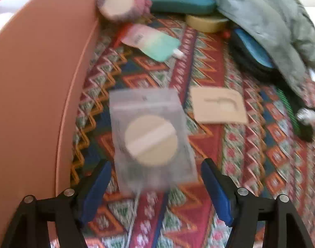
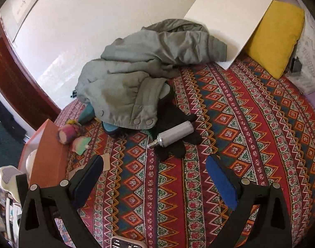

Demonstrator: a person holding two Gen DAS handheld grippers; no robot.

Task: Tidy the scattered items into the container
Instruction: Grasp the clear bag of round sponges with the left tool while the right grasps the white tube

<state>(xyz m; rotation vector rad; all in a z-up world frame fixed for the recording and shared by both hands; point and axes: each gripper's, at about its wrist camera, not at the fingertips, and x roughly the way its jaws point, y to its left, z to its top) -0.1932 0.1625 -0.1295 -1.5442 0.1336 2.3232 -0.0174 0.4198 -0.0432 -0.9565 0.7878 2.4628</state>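
Note:
A clear bag with a round beige puff (image 1: 151, 138) lies blurred on the patterned bedspread, between the blue pads of my left gripper (image 1: 155, 177). The pads stand apart from the bag's edges, so that gripper is open. The orange box (image 1: 33, 82) rises right beside it on the left. My right gripper (image 2: 155, 175) hangs open over bare bedspread with nothing between its fingers; the orange box (image 2: 48, 150) is to its left. Ahead of it a silver cylinder (image 2: 174, 134) rests on a black glove (image 2: 178, 144).
Scattered past the bag: a beige card (image 1: 219, 105), a pastel pouch (image 1: 153, 41), a pink round plush (image 1: 120, 2), a teal case (image 1: 182, 2), a yellow roll (image 1: 205, 21). A grey-green jacket (image 2: 141, 76) covers part of the bed. A yellow cushion (image 2: 275, 39) and white board (image 2: 229, 18) lean at the back.

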